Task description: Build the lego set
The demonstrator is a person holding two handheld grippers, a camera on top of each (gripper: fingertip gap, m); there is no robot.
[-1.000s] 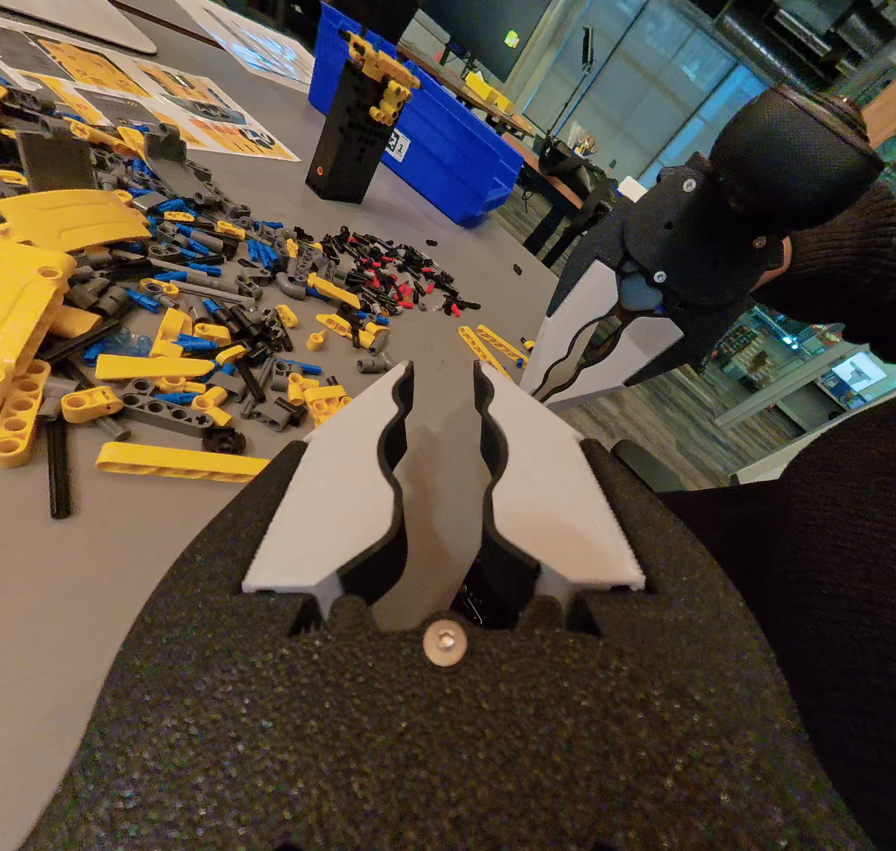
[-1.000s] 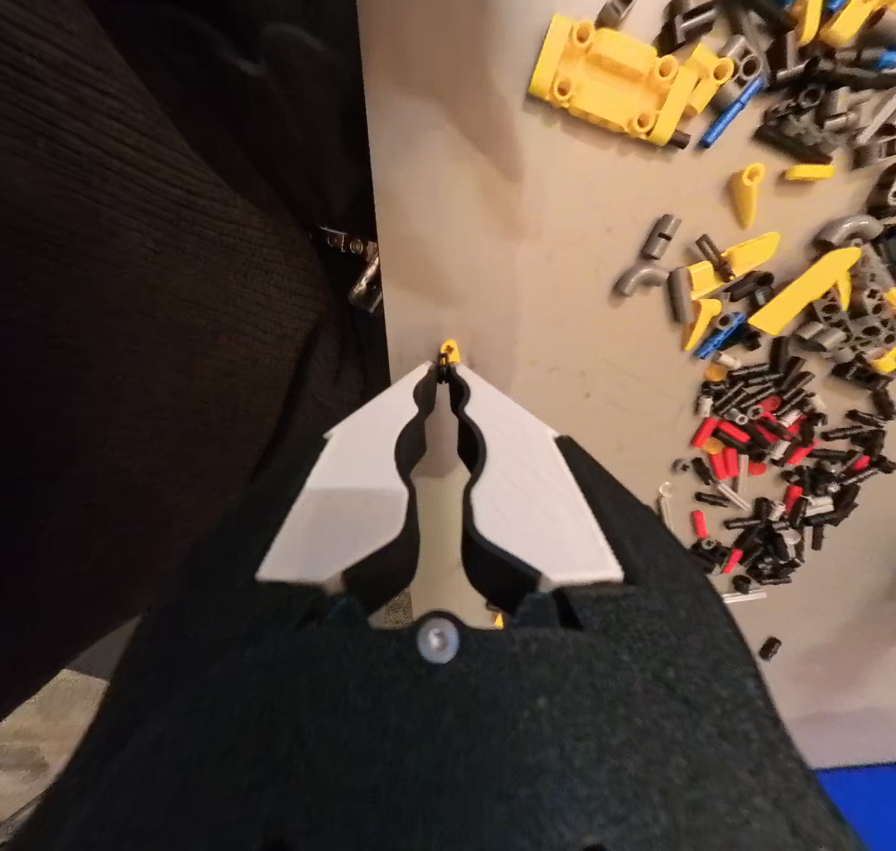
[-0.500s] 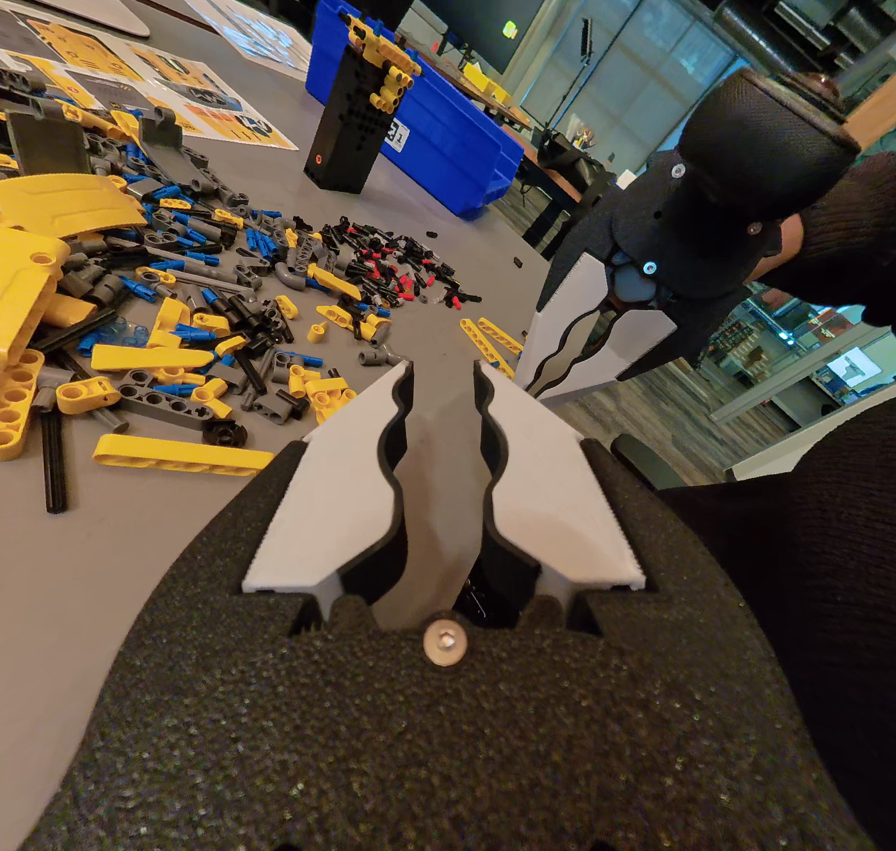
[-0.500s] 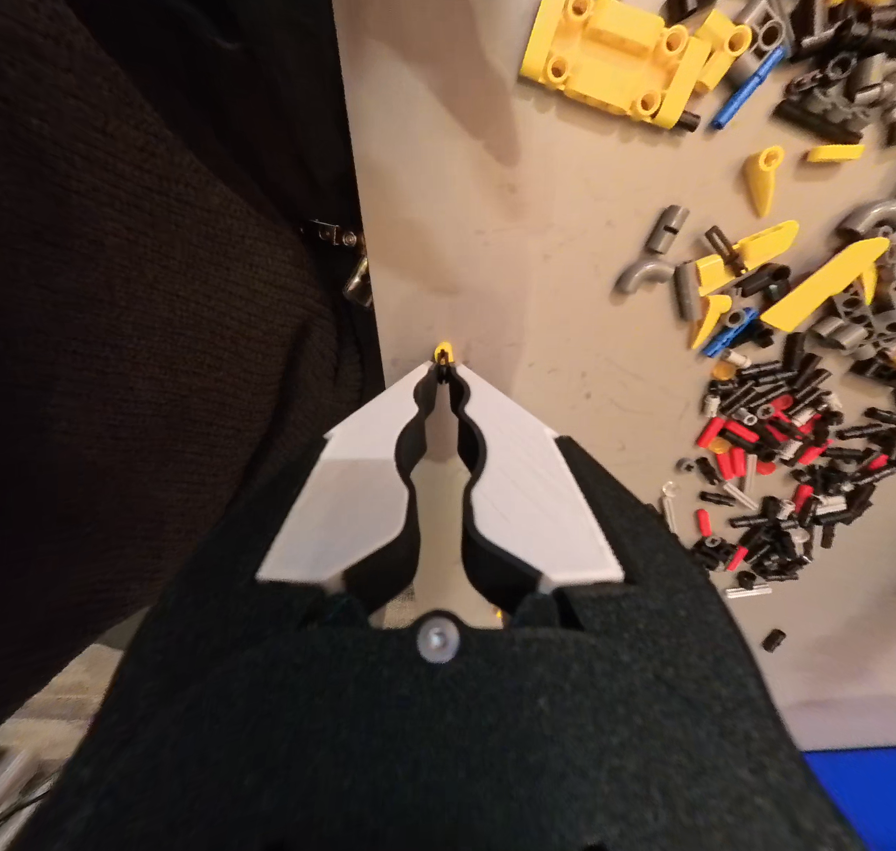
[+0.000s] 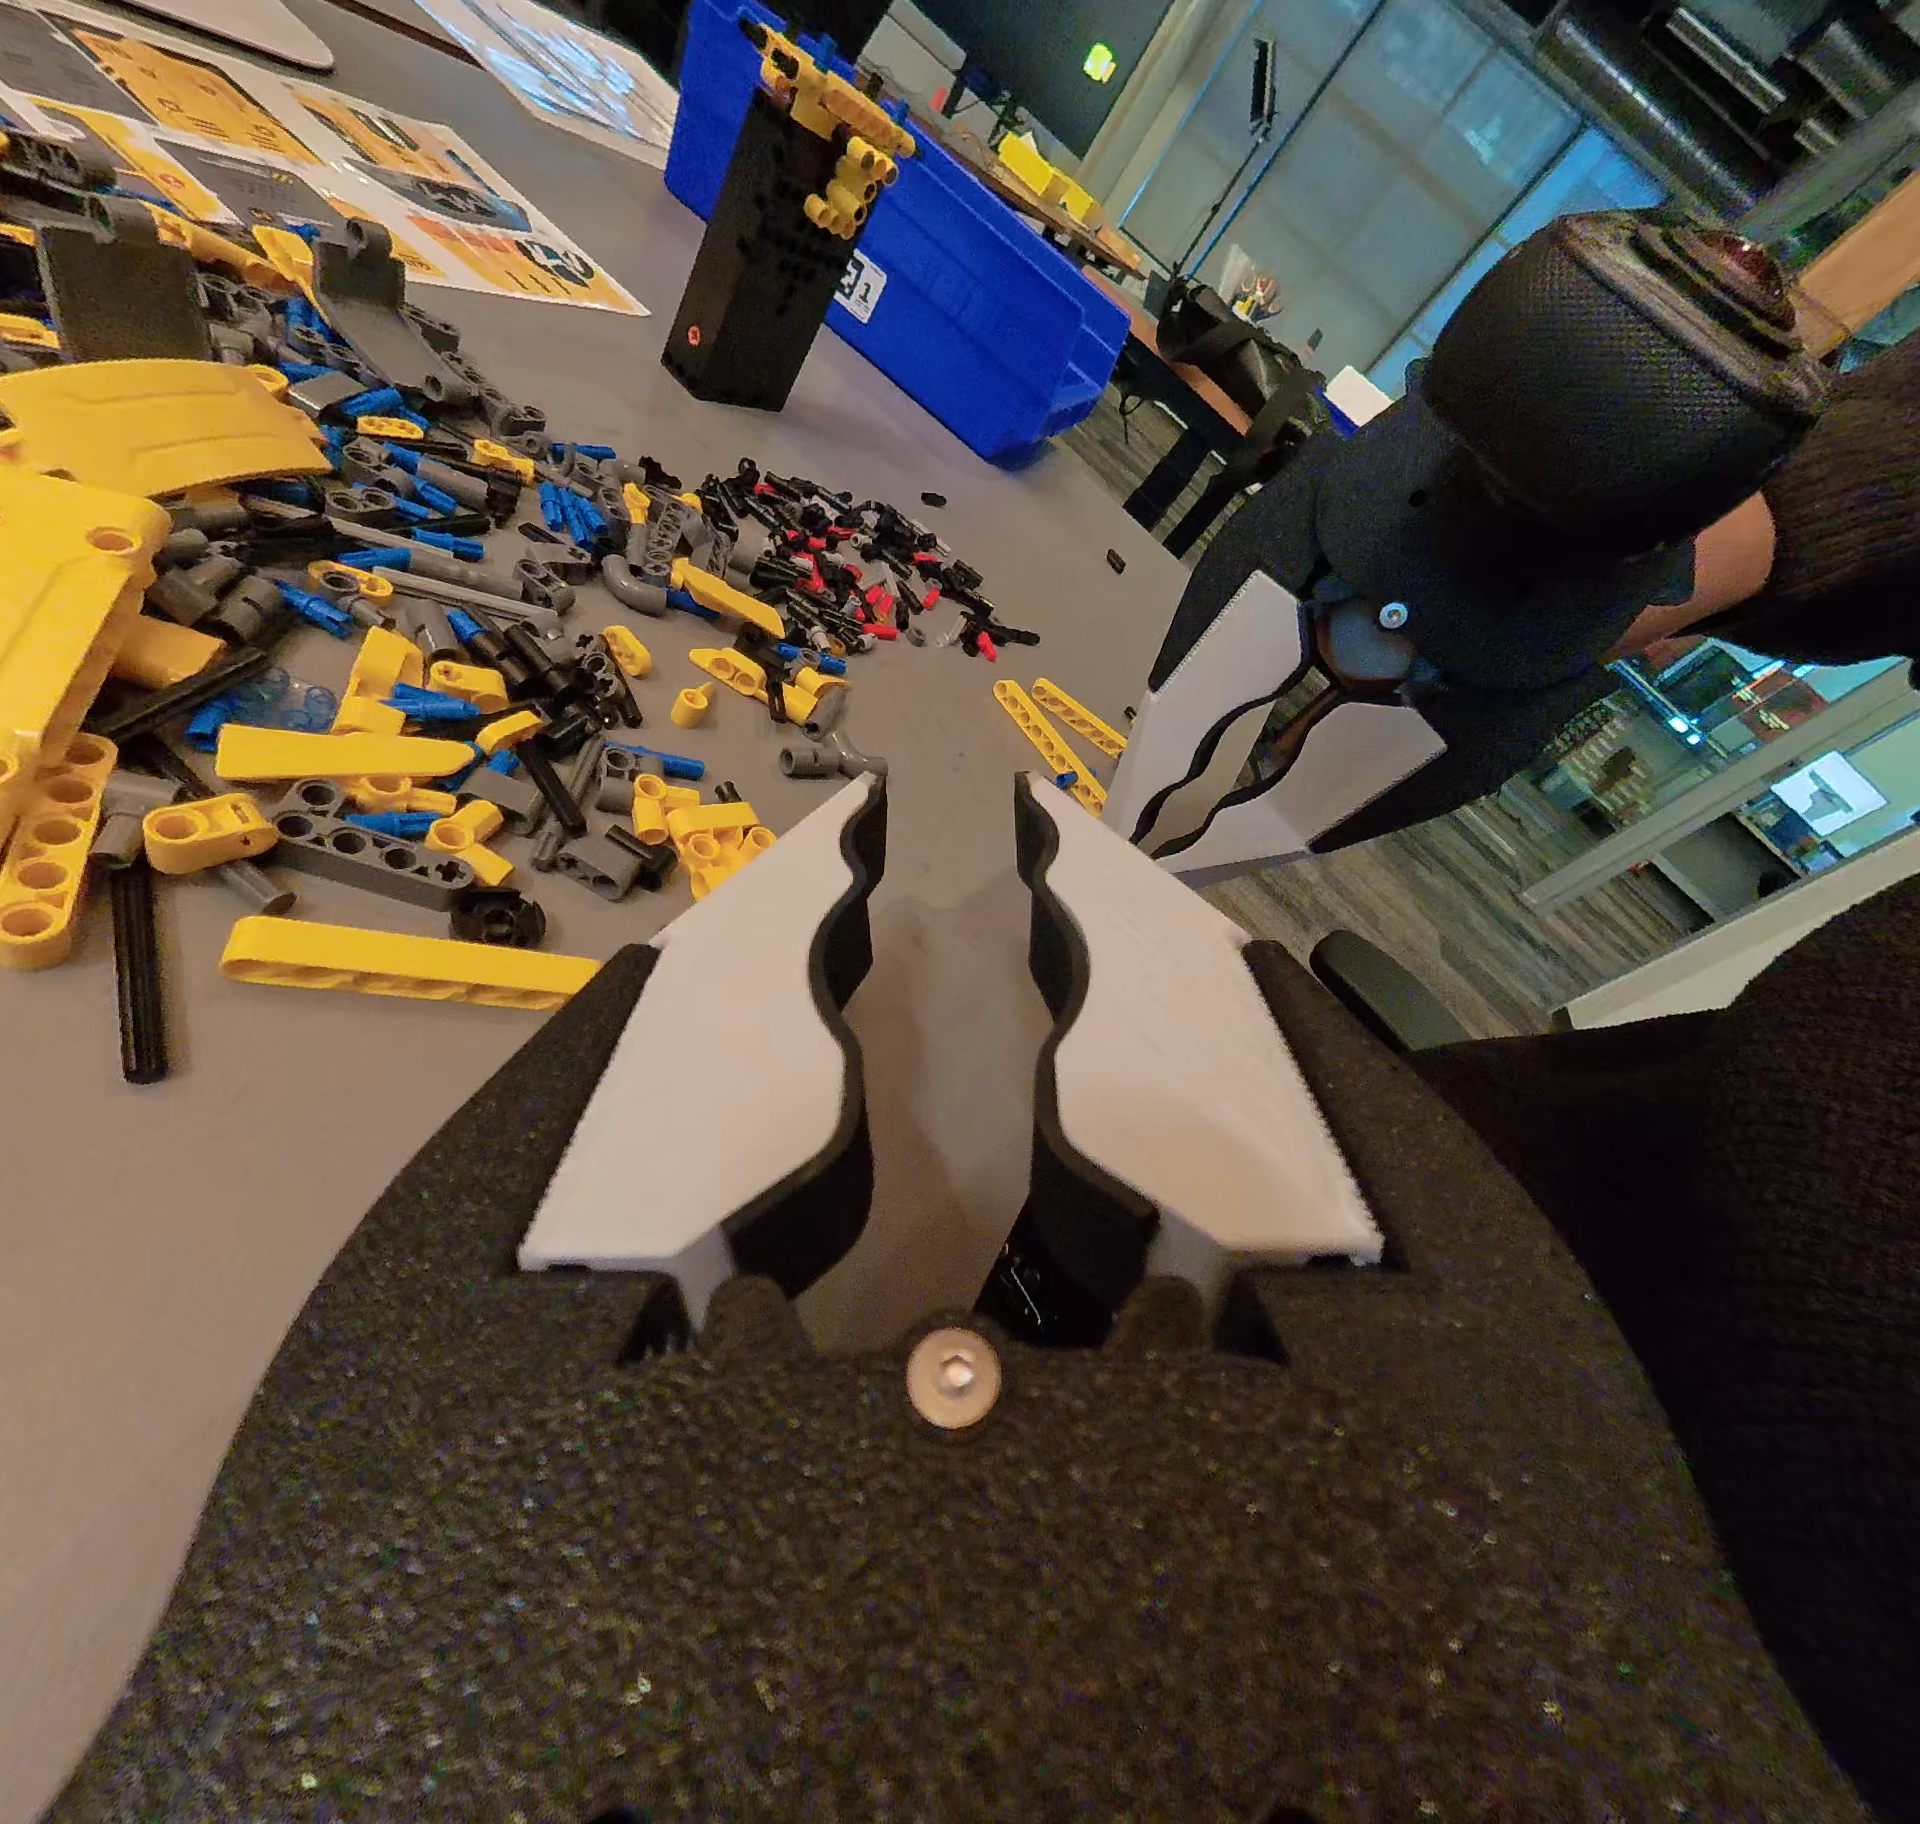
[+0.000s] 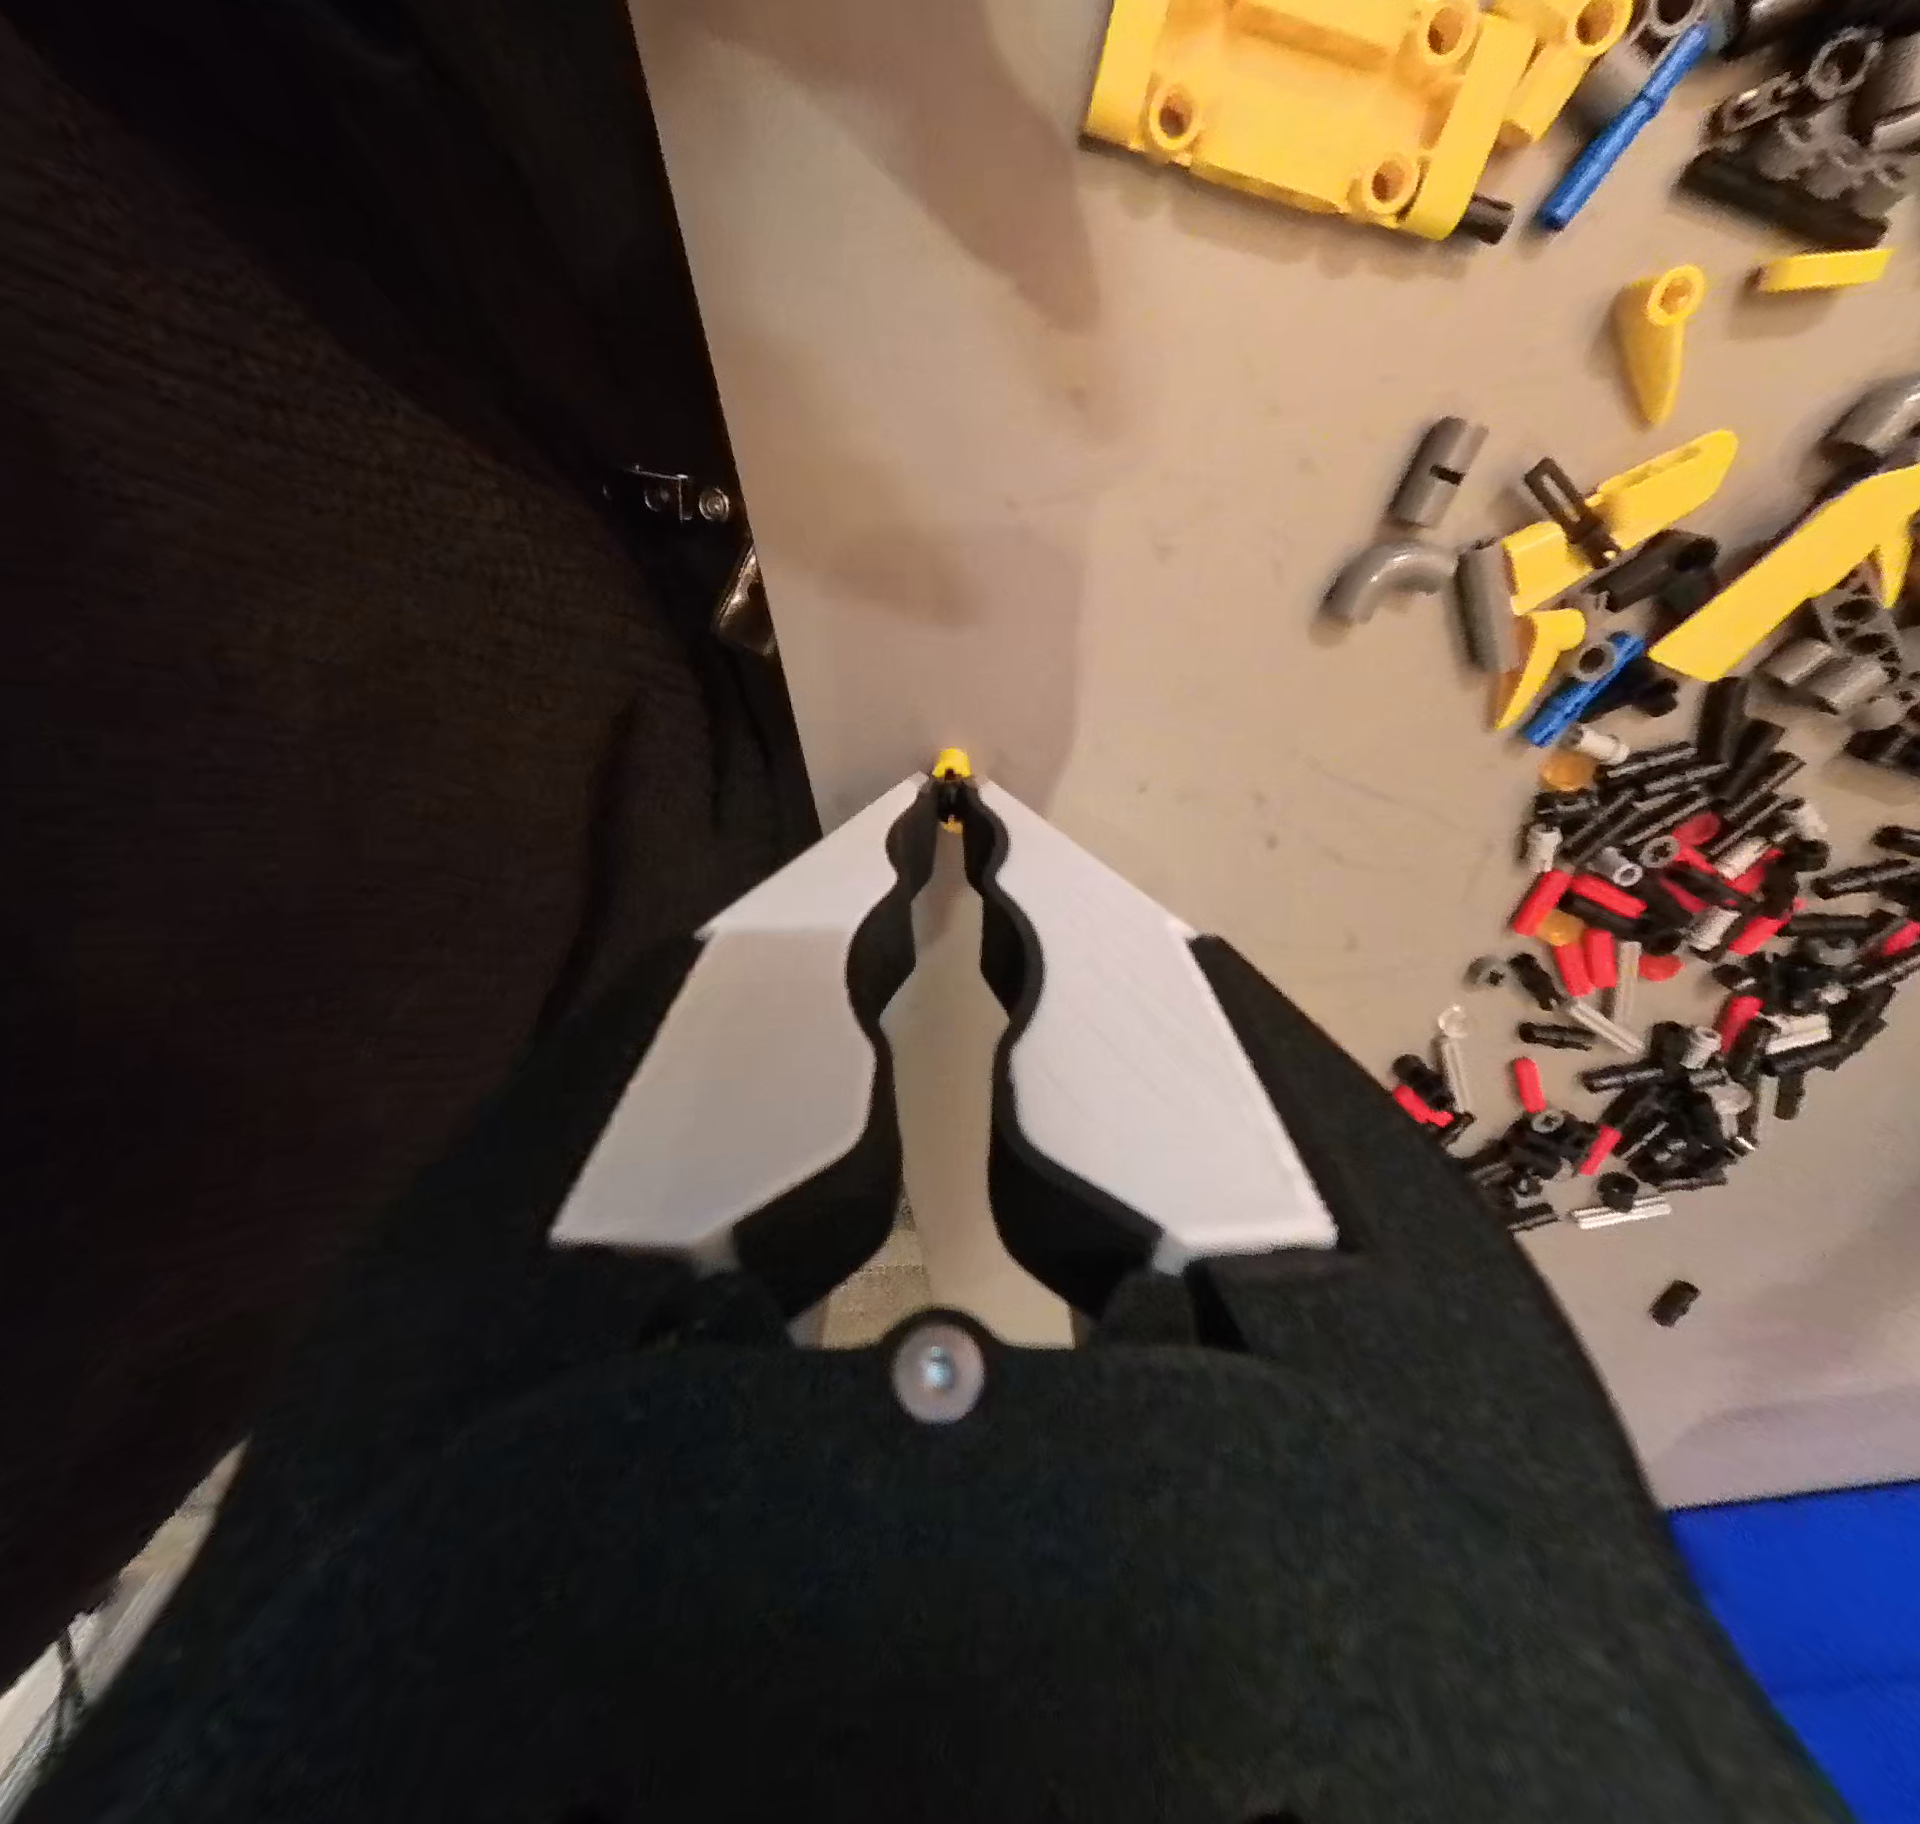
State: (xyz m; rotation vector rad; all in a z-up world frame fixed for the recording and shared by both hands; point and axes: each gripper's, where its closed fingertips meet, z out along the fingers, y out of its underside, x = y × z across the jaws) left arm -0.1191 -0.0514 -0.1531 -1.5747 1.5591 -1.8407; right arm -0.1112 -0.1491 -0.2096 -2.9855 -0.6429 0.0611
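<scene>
My right gripper (image 6: pixel 948 787) is shut on a small yellow piece (image 6: pixel 948 764), of which only the tip shows between the fingertips. It hovers over the grey table (image 6: pixel 1091 527) close to the edge nearest the person. In the left wrist view the right gripper (image 5: pixel 1132 829) hangs just right of my left gripper (image 5: pixel 951 798). My left gripper is open and empty, low over the table. Two yellow beams (image 5: pixel 1055 735) lie just beyond its tips. A spread of loose yellow, blue, grey, black and red building parts (image 5: pixel 499 631) lies to its left.
A black upright block topped with yellow parts (image 5: pixel 769 278) stands behind the pile, with a blue bin (image 5: pixel 966 320) behind it. Printed sheets (image 5: pixel 416 195) lie at the far left. A large yellow part (image 6: pixel 1299 81) and black and red pins (image 6: pixel 1662 1026) lie right of the right gripper. A person's dark sleeve (image 6: pixel 312 631) is on the left. Tip to tip, the grippers are about 11 centimetres apart.
Both views have shifted slightly. The right gripper has drifted a little towards the left gripper's tips, still shut on the yellow piece. The left gripper stays open.
</scene>
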